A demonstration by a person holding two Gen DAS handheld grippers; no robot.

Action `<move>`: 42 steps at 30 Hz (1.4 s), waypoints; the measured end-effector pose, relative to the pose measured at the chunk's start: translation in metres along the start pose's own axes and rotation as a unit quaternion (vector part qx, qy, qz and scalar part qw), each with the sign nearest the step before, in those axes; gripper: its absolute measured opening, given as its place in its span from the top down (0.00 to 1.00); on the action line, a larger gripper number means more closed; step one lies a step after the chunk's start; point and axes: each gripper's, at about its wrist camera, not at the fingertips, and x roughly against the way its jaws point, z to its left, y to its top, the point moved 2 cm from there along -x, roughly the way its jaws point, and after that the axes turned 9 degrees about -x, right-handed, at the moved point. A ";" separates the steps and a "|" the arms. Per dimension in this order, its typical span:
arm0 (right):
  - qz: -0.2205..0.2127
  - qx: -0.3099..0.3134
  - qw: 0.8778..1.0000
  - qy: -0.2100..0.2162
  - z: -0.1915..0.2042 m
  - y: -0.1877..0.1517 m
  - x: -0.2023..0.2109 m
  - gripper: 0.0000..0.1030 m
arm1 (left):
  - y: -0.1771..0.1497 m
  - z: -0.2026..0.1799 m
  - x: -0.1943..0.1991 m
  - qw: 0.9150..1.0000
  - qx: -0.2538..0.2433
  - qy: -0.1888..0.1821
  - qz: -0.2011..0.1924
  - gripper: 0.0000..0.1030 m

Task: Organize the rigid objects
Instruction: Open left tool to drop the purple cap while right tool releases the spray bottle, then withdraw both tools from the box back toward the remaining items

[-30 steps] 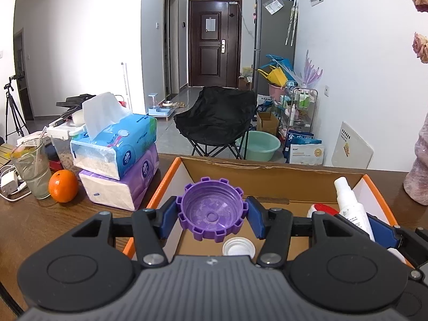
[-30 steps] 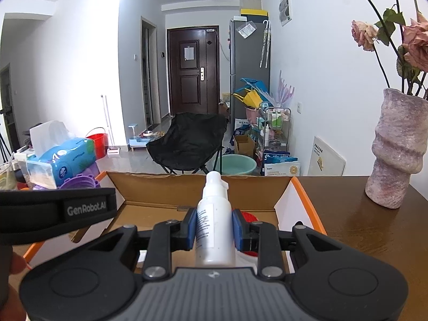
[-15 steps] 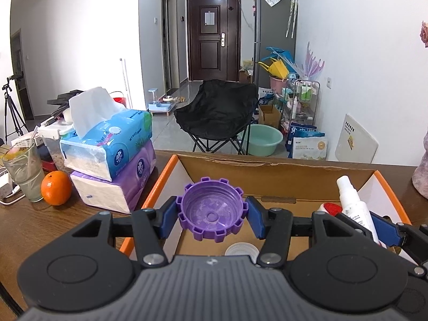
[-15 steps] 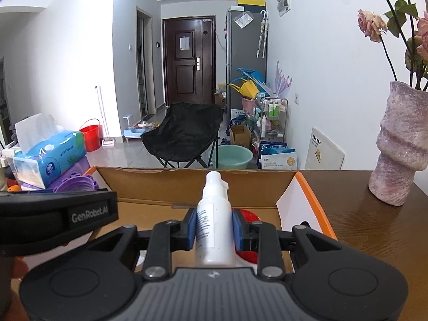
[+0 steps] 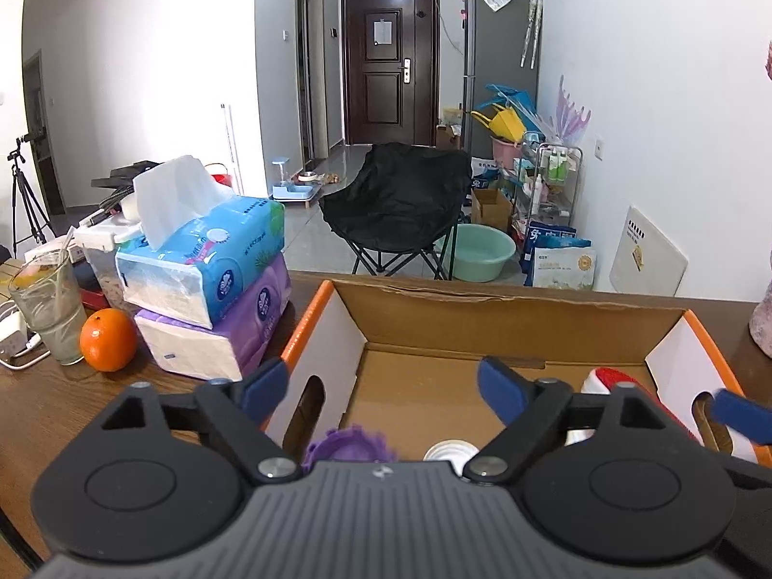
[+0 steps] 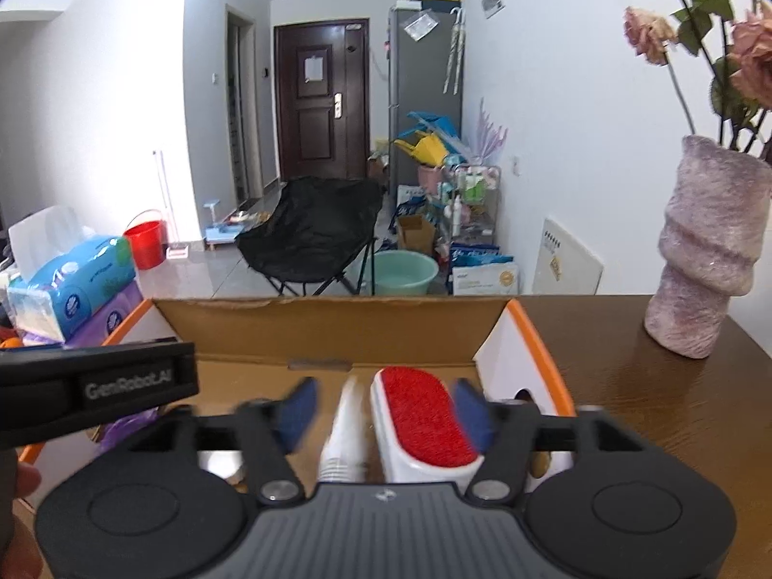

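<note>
We had just let go: our left gripper (image 5: 383, 388) had been opening and stood wide over the cardboard box (image 5: 506, 304), the purple cap (image 5: 350, 444) lying inside. Our right gripper (image 6: 383, 410), tipped down too, had been opening, its white bottle (image 6: 345, 439) lying by the red brush (image 6: 422, 415). Next we likely needed to lift both out and fetch more things.

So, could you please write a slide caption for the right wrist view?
Right gripper, jaws just opened, above the white spray bottle and red-faced lint brush lying in the cardboard box.
</note>
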 end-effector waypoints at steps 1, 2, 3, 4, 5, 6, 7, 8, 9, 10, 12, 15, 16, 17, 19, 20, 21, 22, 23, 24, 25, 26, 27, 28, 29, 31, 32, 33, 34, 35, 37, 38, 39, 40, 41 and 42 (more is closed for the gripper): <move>-0.005 -0.001 1.000 -0.002 0.000 0.000 0.002 0.21 | 0.000 0.002 0.001 1.000 0.002 0.004 -0.003 0.03; -0.008 -0.002 1.000 -0.002 0.000 0.001 0.003 0.18 | 0.001 0.002 0.002 1.000 0.003 0.008 -0.005 0.02; -0.010 -0.002 1.000 -0.002 -0.001 0.001 0.005 0.13 | 0.002 0.003 0.003 1.000 0.002 0.010 -0.007 0.01; -0.012 -0.003 1.000 -0.002 -0.001 0.001 0.006 0.10 | 0.002 0.004 0.004 1.000 0.003 0.010 -0.009 0.00; -0.013 -0.003 1.000 -0.002 0.000 0.000 0.007 0.09 | 0.002 0.005 0.005 1.000 0.004 0.009 -0.010 0.00; -0.014 -0.002 1.000 -0.001 0.000 0.000 0.007 0.06 | 0.003 0.005 0.005 1.000 0.004 0.009 -0.010 0.00; -0.015 -0.001 1.000 -0.002 0.000 0.001 0.008 0.05 | 0.003 0.005 0.005 1.000 0.004 0.010 -0.010 0.00; -0.016 0.000 1.000 -0.002 0.001 0.002 0.008 0.05 | 0.003 0.006 0.006 1.000 0.004 0.010 -0.010 0.00; -0.015 0.001 1.000 -0.002 0.001 0.002 0.008 0.05 | 0.003 0.006 0.005 1.000 0.004 0.009 -0.010 0.00; -0.015 0.001 1.000 -0.002 0.002 0.002 0.009 0.05 | 0.003 0.006 0.005 1.000 0.004 0.010 -0.009 0.00; -0.015 0.000 1.000 -0.002 0.001 0.002 0.009 0.04 | 0.003 0.005 0.006 1.000 0.004 0.010 -0.009 0.00; -0.015 0.001 1.000 -0.002 0.001 0.002 0.009 0.04 | 0.004 0.005 0.007 1.000 0.004 0.010 -0.011 0.00; -0.015 0.001 1.000 -0.002 0.000 0.002 0.009 0.03 | 0.004 0.006 0.008 1.000 0.005 0.010 -0.012 0.00; -0.016 0.002 1.000 -0.001 0.000 0.003 0.010 0.03 | 0.004 0.006 0.008 1.000 0.006 0.010 -0.012 0.00; -0.017 0.002 1.000 0.000 0.001 0.003 0.012 0.03 | 0.004 0.007 0.010 1.000 0.008 0.010 -0.012 0.00; -0.018 0.004 1.000 0.000 0.000 0.002 0.013 0.03 | 0.004 0.008 0.011 1.000 0.009 0.010 -0.013 0.00; -0.018 0.006 1.000 0.000 0.000 0.002 0.014 0.03 | 0.004 0.008 0.012 1.000 0.010 0.010 -0.013 0.00; -0.019 0.006 1.000 0.001 0.000 0.002 0.015 0.03 | 0.004 0.009 0.013 1.000 0.011 0.010 -0.013 0.00; -0.019 0.007 1.000 0.002 0.000 0.002 0.016 0.03 | 0.004 0.009 0.015 1.000 0.010 0.009 -0.014 0.00; -0.020 0.007 1.000 0.003 -0.001 0.002 0.018 0.03 | 0.004 0.009 0.016 1.000 0.009 0.008 -0.015 0.00; -0.022 0.007 1.000 0.003 -0.001 0.002 0.020 0.03 | 0.004 0.009 0.018 1.000 0.008 0.008 -0.016 0.00; -0.023 0.008 1.000 0.003 -0.001 0.001 0.022 0.03 | 0.003 0.010 0.020 1.000 0.008 0.008 -0.017 0.00; -0.024 0.008 1.000 0.004 -0.002 0.001 0.023 0.03 | 0.003 0.010 0.022 1.000 0.009 0.008 -0.018 0.00; -0.025 0.009 1.000 0.005 -0.002 0.001 0.025 0.03 | 0.002 0.011 0.023 1.000 0.008 0.007 -0.019 0.00; -0.026 0.010 1.000 0.005 -0.002 0.000 0.027 0.03 | 0.002 0.011 0.025 1.000 0.008 0.007 -0.020 0.00; -0.028 0.011 1.000 0.007 -0.003 -0.001 0.032 0.03 | 0.001 0.012 0.029 1.000 0.008 0.007 -0.021 0.00; -0.029 0.011 0.999 0.007 -0.004 -0.002 0.034 0.03 | 0.000 0.012 0.031 1.000 0.008 0.007 -0.022 0.00; -0.030 0.011 0.999 0.008 -0.004 -0.002 0.037 0.03 | -0.002 0.013 0.033 1.000 0.008 0.007 -0.022 0.00; -0.031 0.011 0.999 0.009 -0.005 -0.003 0.039 0.03 | -0.002 0.013 0.034 1.000 0.008 0.006 -0.022 0.00; -0.032 0.011 0.999 0.010 -0.005 -0.004 0.043 0.03 | -0.003 0.014 0.035 1.000 0.008 0.006 -0.022 0.00; -0.035 0.011 0.999 0.012 -0.005 -0.006 0.049 0.03 | -0.005 0.015 0.040 1.000 0.009 0.004 -0.022 0.00; -0.036 0.012 0.999 0.013 -0.005 -0.007 0.052 0.03 | -0.007 0.016 0.042 1.000 0.009 0.004 -0.022 0.00; -0.037 0.012 0.999 0.014 -0.006 -0.007 0.055 0.03 | -0.009 0.017 0.046 1.000 0.009 0.003 -0.022 0.00; -0.038 0.013 0.999 0.015 -0.006 -0.009 0.058 0.03 | -0.010 0.017 0.049 1.000 0.009 0.003 -0.022 0.00; -0.038 0.013 0.999 0.016 -0.006 -0.010 0.061 0.03 | -0.012 0.018 0.052 1.000 0.009 0.002 -0.023 0.00; -0.039 0.013 0.999 0.017 -0.006 -0.011 0.063 0.03 | -0.014 0.019 0.055 1.000 0.009 0.002 -0.023 0.00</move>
